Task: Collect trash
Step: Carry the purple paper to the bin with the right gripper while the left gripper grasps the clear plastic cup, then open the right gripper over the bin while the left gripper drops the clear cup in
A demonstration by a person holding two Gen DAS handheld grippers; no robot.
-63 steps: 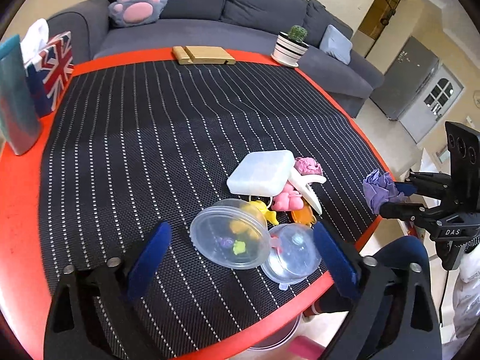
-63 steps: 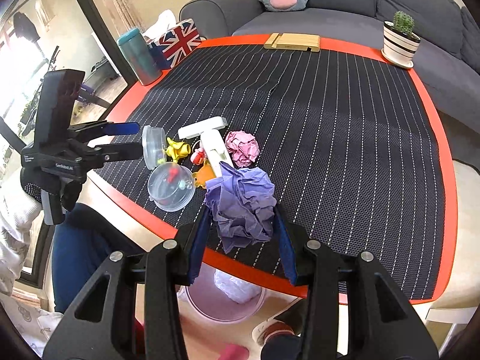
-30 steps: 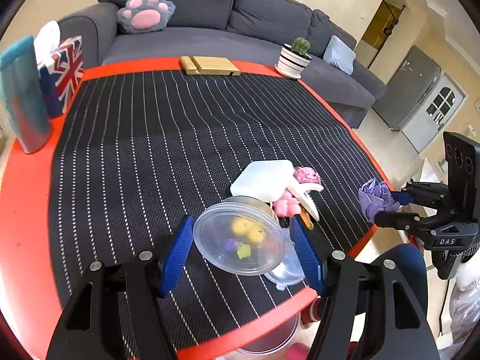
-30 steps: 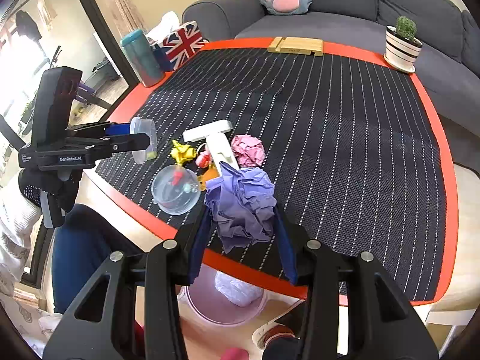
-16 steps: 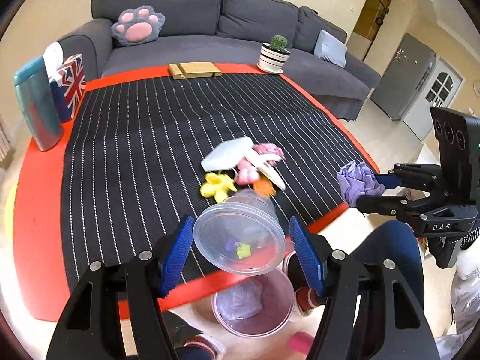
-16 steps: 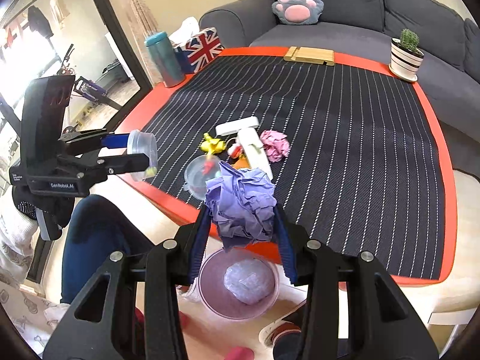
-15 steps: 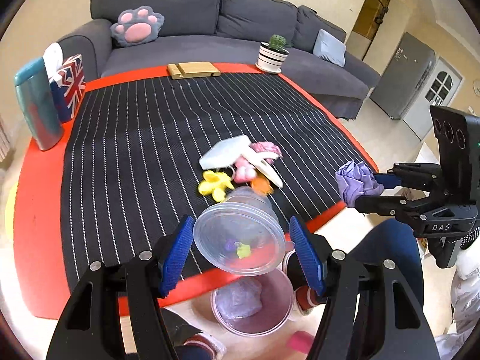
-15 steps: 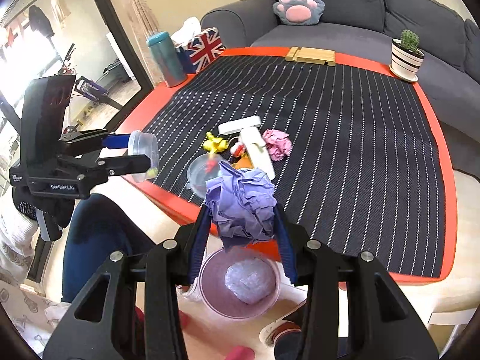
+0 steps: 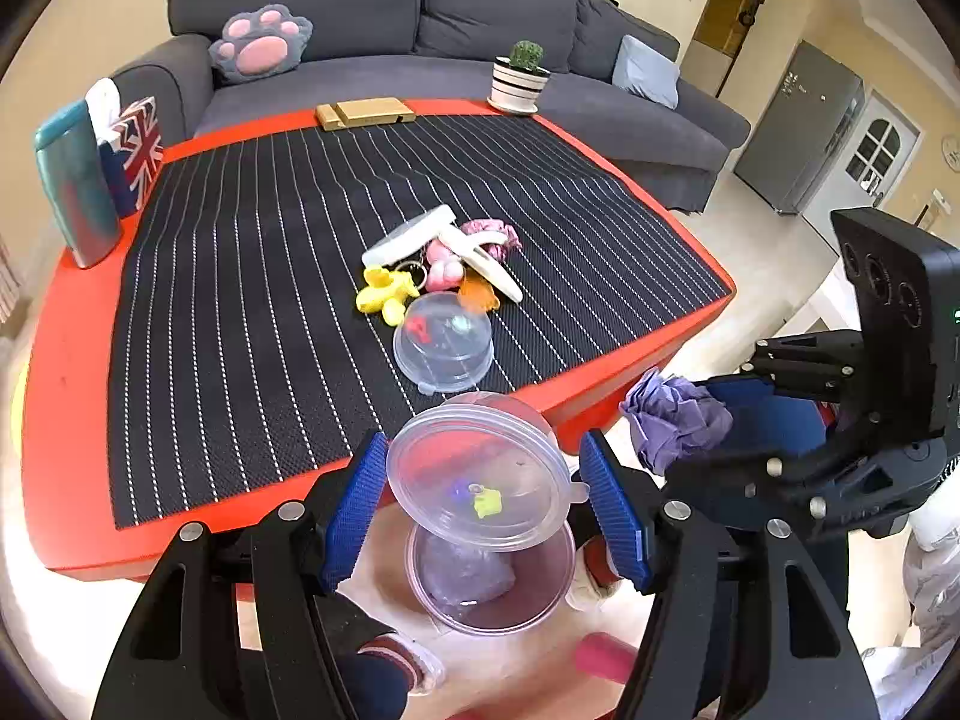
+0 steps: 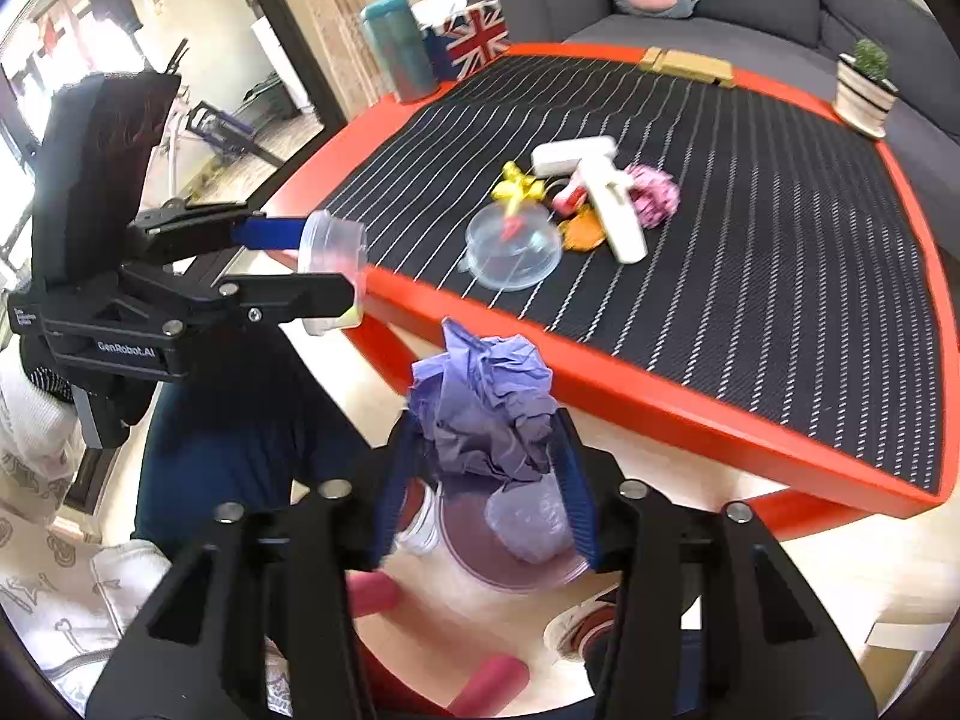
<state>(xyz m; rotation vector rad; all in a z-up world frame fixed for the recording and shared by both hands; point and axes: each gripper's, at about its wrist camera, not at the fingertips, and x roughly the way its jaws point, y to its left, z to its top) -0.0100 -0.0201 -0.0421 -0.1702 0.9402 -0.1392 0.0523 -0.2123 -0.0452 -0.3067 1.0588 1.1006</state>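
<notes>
Both views are bright with even daylight. In the right wrist view the window at 10 o'clock is blown out to white, the strongest light source. Soft shadows lie under the red table edge. Fisheye bending curves the mat stripes and darkens all 4 corners into black vignette. The yellow toy looks slightly motion-smeared there. The clear plastic container at 6 o'clock carries faint glare.

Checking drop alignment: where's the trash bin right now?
The trash bin sits on the floor off the table's near edge, directly below the clear cup in the left claw.
</notes>
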